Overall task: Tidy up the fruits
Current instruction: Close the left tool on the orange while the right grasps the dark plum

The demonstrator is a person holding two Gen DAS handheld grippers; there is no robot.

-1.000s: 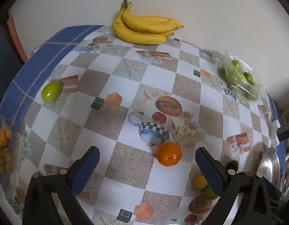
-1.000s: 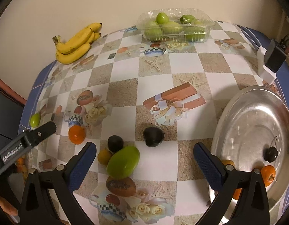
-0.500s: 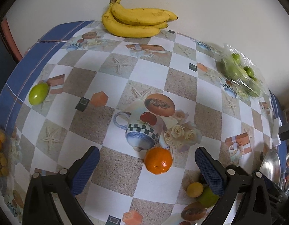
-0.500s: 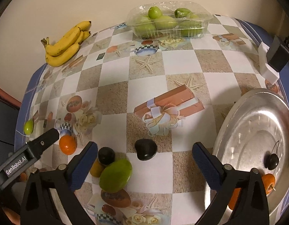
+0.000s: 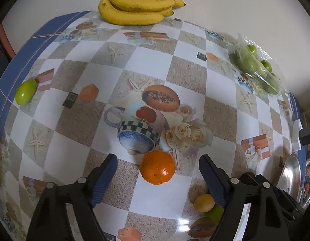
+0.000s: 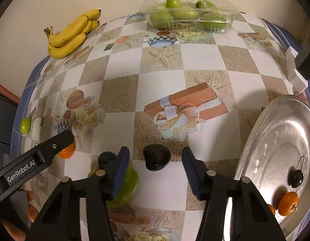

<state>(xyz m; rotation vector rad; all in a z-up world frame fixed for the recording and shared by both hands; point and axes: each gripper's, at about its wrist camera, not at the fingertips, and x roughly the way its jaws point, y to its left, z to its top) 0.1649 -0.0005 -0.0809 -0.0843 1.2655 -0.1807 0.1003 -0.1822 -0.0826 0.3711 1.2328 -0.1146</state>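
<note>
- Left wrist view: the left gripper (image 5: 157,165) hangs over the patterned tablecloth (image 5: 191,74) with its jaws spread wide; the orange (image 5: 157,167) sits between the two fingertips, untouched by either.
- Right wrist view: the right gripper (image 6: 156,159) is likewise parted with nothing gripped, a dark fruit (image 6: 156,157) lying in the gap.
- A large green fruit (image 6: 126,186) lies partly behind its left finger.
- The steel plate (image 6: 275,140) at right holds a small orange fruit (image 6: 288,203) and a dark cherry-like fruit (image 6: 295,177).
- Bananas (image 5: 134,8) and a clear tray of green fruits (image 6: 189,15) rest by the wall.
</note>
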